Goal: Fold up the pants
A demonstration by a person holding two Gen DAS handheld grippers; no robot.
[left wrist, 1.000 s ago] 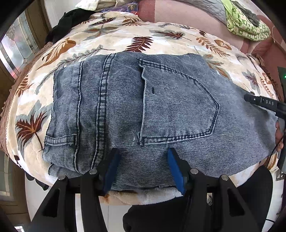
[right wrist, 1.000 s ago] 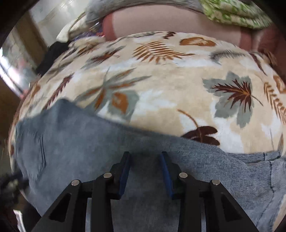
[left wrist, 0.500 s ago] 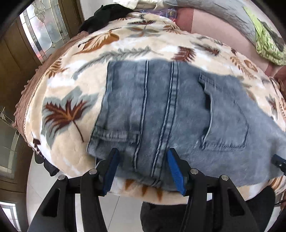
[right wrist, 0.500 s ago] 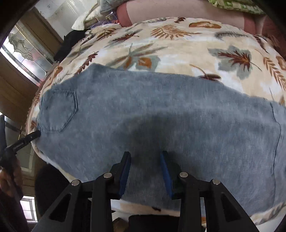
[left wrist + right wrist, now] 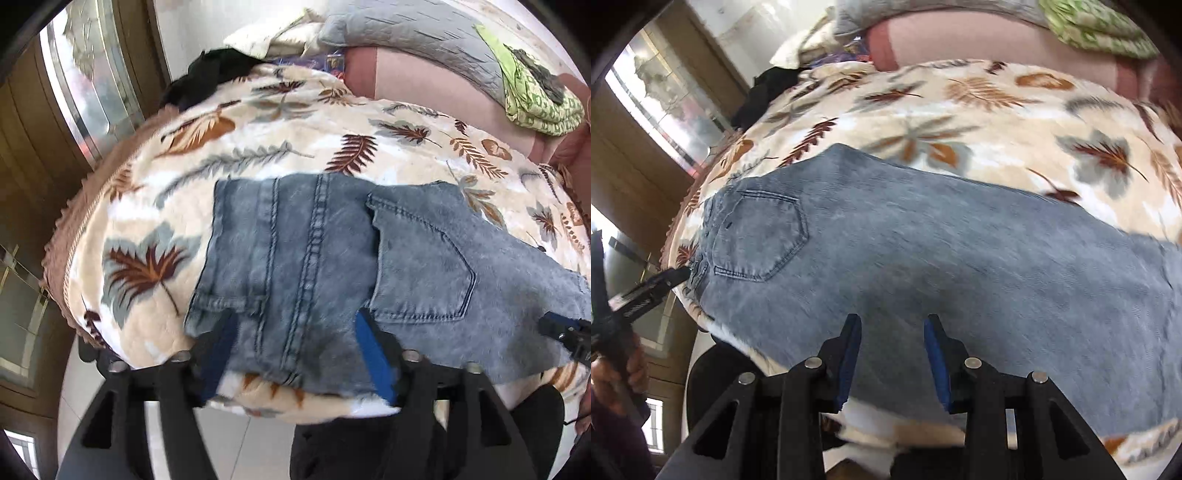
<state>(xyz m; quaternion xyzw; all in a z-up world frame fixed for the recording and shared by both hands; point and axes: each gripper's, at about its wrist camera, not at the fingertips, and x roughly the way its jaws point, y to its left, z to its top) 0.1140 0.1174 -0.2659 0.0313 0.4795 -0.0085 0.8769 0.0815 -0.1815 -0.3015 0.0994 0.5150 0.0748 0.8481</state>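
Observation:
Light blue jeans (image 5: 314,258) lie flat on a leaf-print blanket, back pocket (image 5: 421,266) up, waistband toward the left. My left gripper (image 5: 295,354) is open, its blue pads either side of the near edge of the jeans by the waist seam. In the right wrist view the jeans (image 5: 923,251) stretch across the blanket, pocket (image 5: 761,240) at the left. My right gripper (image 5: 892,354) is open over the near edge of the leg, holding nothing. The left gripper's tip (image 5: 650,288) shows at the waist end.
The leaf-print blanket (image 5: 280,122) covers a rounded surface whose near edge drops to a tiled floor (image 5: 258,443). A grey pillow (image 5: 413,37), green cloth (image 5: 535,99) and black garment (image 5: 210,77) lie at the back. Wooden door and glass panel (image 5: 85,88) stand left.
Both grippers have pulled back toward the near edge and the left one swung left toward the waistband. The jeans lie unchanged on the blanket. Both stay open.

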